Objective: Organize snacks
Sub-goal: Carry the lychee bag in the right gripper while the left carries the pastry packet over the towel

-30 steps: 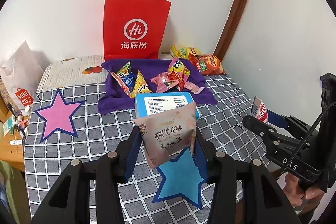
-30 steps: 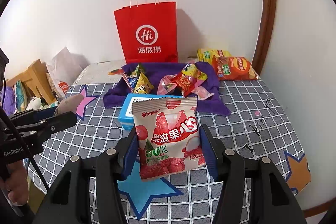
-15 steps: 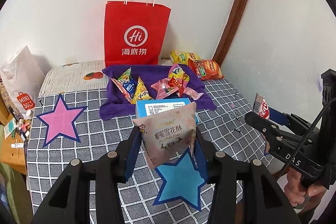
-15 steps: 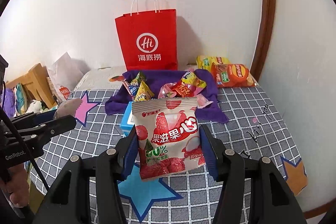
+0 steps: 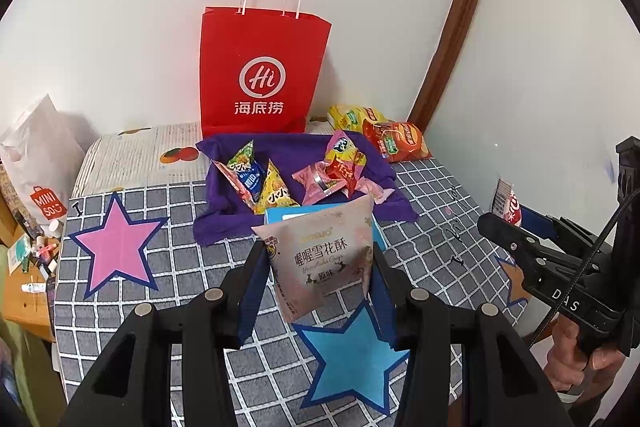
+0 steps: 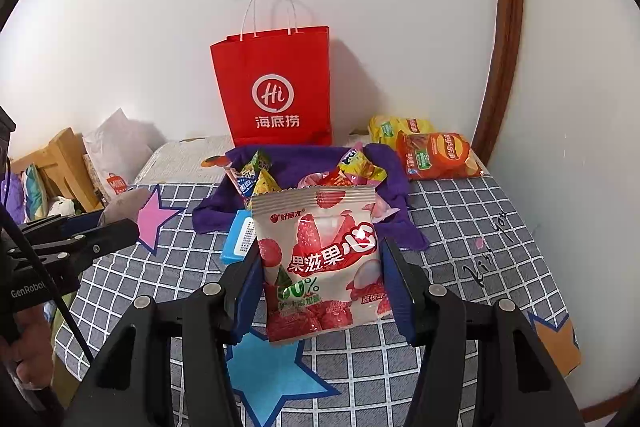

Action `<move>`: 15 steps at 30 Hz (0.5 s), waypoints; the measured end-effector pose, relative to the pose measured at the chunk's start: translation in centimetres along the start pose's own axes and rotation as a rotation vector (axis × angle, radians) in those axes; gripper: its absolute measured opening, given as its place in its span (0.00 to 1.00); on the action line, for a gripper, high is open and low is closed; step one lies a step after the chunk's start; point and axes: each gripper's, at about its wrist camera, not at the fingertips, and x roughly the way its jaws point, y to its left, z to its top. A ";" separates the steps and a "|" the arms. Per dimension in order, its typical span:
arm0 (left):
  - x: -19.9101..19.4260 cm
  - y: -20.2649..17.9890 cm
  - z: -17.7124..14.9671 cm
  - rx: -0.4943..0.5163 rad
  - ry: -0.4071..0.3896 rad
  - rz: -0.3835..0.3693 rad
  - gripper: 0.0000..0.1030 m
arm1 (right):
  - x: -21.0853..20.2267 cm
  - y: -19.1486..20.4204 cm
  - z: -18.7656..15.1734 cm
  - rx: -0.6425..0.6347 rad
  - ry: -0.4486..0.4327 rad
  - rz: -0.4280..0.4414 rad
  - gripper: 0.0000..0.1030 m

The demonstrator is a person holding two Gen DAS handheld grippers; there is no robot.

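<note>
Two hand-held grippers each hold a snack packet above a checked table, facing a red paper bag.

The left gripper [image 5: 320, 267] has its jaws closed on a pale pink snack packet [image 5: 322, 259], held upright and slightly tilted above a blue star [image 5: 352, 359] on the checked tablecloth [image 5: 192, 291]. The right gripper [image 6: 320, 279] grips a red and white fruit snack packet [image 6: 320, 259], also upright, over the same star. Beyond both, a blue box [image 6: 238, 237] lies just in front of a purple cloth [image 5: 296, 155] scattered with small wrapped snacks. A red paper bag [image 5: 262, 75] stands upright against the wall behind the cloth. Two crisp bags [image 6: 434, 155] lie to its right. A pink star [image 5: 118, 247] marks the table's left side.
</note>
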 end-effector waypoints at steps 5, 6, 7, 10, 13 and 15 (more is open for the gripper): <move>0.7 0.5 0.8 -0.003 0.002 0.001 0.44 | 1.0 -0.1 0.6 0.000 0.006 -0.003 0.53; 0.9 0.6 0.9 -0.004 0.003 0.002 0.44 | 1.2 -0.1 0.7 -0.001 0.007 -0.002 0.53; 1.0 0.7 1.0 -0.004 0.005 0.002 0.44 | 1.4 -0.1 0.8 -0.001 0.008 -0.002 0.53; 1.6 1.1 1.5 -0.006 0.008 0.002 0.44 | 1.9 -0.1 1.1 -0.002 0.009 0.000 0.53; 2.0 1.4 1.9 -0.008 0.009 0.001 0.44 | 2.5 -0.1 1.5 -0.008 0.010 0.002 0.53; 2.4 1.6 2.2 -0.011 0.010 0.002 0.44 | 3.0 0.0 1.7 -0.014 0.012 0.002 0.53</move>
